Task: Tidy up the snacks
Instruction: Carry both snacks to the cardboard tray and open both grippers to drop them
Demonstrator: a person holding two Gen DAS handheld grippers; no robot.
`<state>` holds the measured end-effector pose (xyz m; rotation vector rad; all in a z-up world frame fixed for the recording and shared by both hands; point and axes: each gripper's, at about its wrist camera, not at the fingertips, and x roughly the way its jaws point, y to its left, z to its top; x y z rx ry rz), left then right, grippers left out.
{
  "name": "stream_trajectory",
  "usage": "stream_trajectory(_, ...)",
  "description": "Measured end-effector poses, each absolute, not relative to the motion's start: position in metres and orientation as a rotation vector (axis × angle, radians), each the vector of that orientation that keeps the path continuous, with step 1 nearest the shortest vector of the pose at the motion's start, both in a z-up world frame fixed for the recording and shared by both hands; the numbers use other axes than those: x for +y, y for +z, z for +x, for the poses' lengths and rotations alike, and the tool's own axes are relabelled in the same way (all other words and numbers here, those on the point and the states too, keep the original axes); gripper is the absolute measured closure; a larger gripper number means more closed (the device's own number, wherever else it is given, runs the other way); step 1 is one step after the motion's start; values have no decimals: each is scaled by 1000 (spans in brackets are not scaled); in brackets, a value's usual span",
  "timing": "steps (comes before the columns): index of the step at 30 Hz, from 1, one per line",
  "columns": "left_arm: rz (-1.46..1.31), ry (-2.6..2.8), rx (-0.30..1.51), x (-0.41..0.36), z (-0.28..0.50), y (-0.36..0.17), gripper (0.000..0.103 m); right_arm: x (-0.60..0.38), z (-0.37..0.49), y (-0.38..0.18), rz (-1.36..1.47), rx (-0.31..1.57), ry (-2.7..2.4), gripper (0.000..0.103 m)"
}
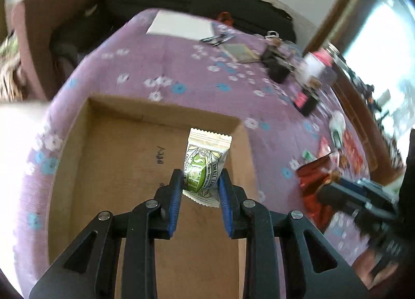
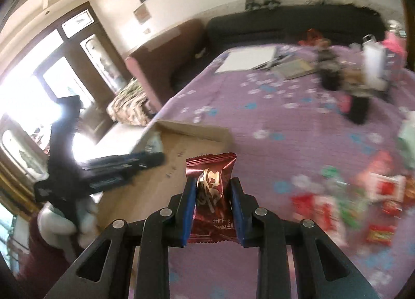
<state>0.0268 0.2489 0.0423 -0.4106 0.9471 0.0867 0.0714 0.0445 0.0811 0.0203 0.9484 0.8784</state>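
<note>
Left wrist view: left hand-held gripper [image 1: 200, 185] clamps a green-and-white packet [image 1: 205, 166] over the cardboard box [image 1: 124, 159], while right hand-held gripper [image 2: 213, 190] clamps a red packet [image 2: 212, 197] above the bed [image 2: 298, 122].

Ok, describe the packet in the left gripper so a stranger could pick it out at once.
Start at the purple flowered cloth and find the open cardboard box on it. Above the box floor, the left gripper pinches a small packet by its lower half. It is cream with a green oval label, unlike the dark red packet that the right gripper holds and the mostly red wrappers scattered on the cloth.
</note>
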Motion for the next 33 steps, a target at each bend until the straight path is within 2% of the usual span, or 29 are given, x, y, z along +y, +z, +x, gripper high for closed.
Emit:
stream_trajectory(8,-511,127,979,276,40,12,78,126,94,55,-77,996,847,77)
stream_trajectory(14,-526,145,966,281,38,12,78,144,99,38,-128,1008,831,76)
stream_trajectory(17,-531,155,959,283,38,15,75,146,95,41,-154,973,818,74)
stream_trajectory(21,-526,191,948,284,33,20,73,134,92,55,-138,929,819,56)
stream_trajectory(27,-503,206,849,269,-5,61,73,74,86,89,-103,848,781,48)
stream_trajectory(29,-515,181,816,260,-22,76,61,39,86,92,-107,832,728,47)
stream_trajectory(30,-526,163,795,254,-31,82,45,28,87,92,-108,831,709,47)
stream_trajectory(31,-533,150,776,249,-38,87,36,13,88,91,-112,832,679,47)
stream_trajectory(33,-541,124,748,235,-51,93,34,-16,90,84,-117,844,624,47)
